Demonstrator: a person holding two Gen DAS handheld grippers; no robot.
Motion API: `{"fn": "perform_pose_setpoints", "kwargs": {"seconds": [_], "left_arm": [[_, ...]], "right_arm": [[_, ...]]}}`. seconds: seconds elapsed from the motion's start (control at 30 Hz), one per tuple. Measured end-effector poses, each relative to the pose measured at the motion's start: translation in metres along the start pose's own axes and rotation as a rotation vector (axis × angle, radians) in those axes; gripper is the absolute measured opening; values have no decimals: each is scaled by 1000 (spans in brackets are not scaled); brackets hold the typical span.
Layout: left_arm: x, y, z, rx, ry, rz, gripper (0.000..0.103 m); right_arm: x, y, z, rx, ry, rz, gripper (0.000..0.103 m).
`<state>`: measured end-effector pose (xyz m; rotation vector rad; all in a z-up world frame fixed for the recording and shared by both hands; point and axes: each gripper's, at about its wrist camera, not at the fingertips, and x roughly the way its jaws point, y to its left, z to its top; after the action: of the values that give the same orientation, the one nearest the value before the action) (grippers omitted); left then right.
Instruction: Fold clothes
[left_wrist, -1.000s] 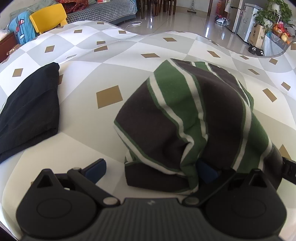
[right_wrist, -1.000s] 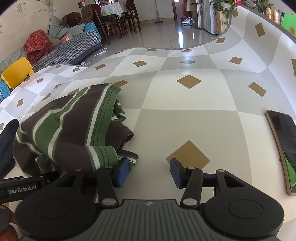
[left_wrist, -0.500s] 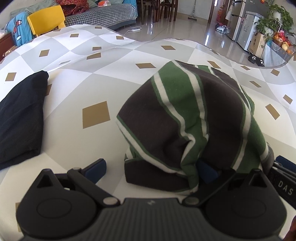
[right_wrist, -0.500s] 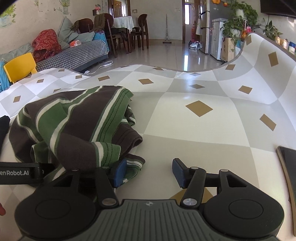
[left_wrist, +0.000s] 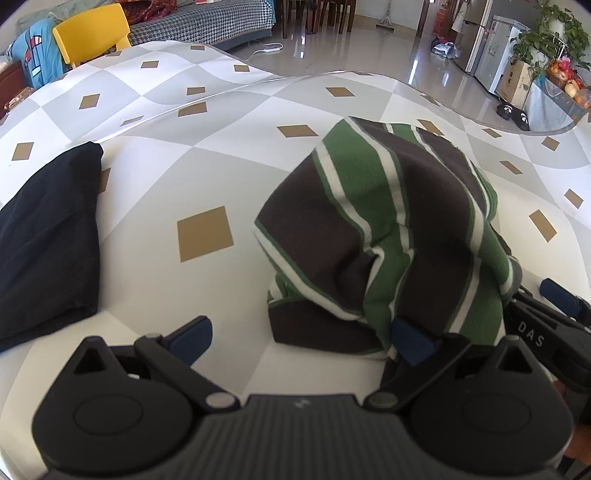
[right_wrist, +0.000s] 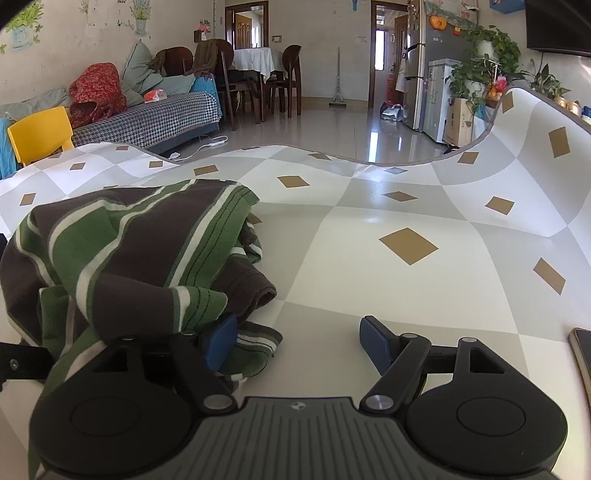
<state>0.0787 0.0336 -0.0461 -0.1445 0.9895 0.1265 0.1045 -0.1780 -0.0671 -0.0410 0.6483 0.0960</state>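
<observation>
Striped shirt bunched mid-desk; bare surface right, black garment left. Left gripper and right gripper both spread, 1 finger each under cloth.

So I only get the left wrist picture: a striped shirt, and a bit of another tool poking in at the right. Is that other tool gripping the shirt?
Observer: No. In the right wrist view the right gripper is open. The striped shirt drapes over one finger, and the other finger is over bare table.
Operator: Is anything else lying on that side?
Observer: Yes, a phone lies on the table at the right edge of that view.
Operator: And what's at the back of the room?
Observer: A dining table with a white cloth, with dark chairs around it.
</observation>
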Motion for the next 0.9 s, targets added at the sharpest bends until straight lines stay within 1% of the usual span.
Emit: {"fn": "perform_pose_setpoints", "kwargs": {"seconds": [0.1, 0.23, 0.3, 0.4, 0.9], "left_arm": [[-2, 8, -6, -2, 13, 14, 103], [2, 14, -17, -10, 54, 34, 103], [2, 10, -22, 26, 45, 60, 103], [1, 4, -26, 45, 39, 55, 103], [-3, -2, -34, 55, 4, 54, 103]], "right_arm": [[0, 0, 0, 1, 1, -3, 76], [0, -1, 0, 3, 2, -6, 77], [0, -1, 0, 4, 2, -8, 77], [0, -2, 0, 5, 3, -10, 78], [1, -3, 0, 8, 6, -14, 80]]}}
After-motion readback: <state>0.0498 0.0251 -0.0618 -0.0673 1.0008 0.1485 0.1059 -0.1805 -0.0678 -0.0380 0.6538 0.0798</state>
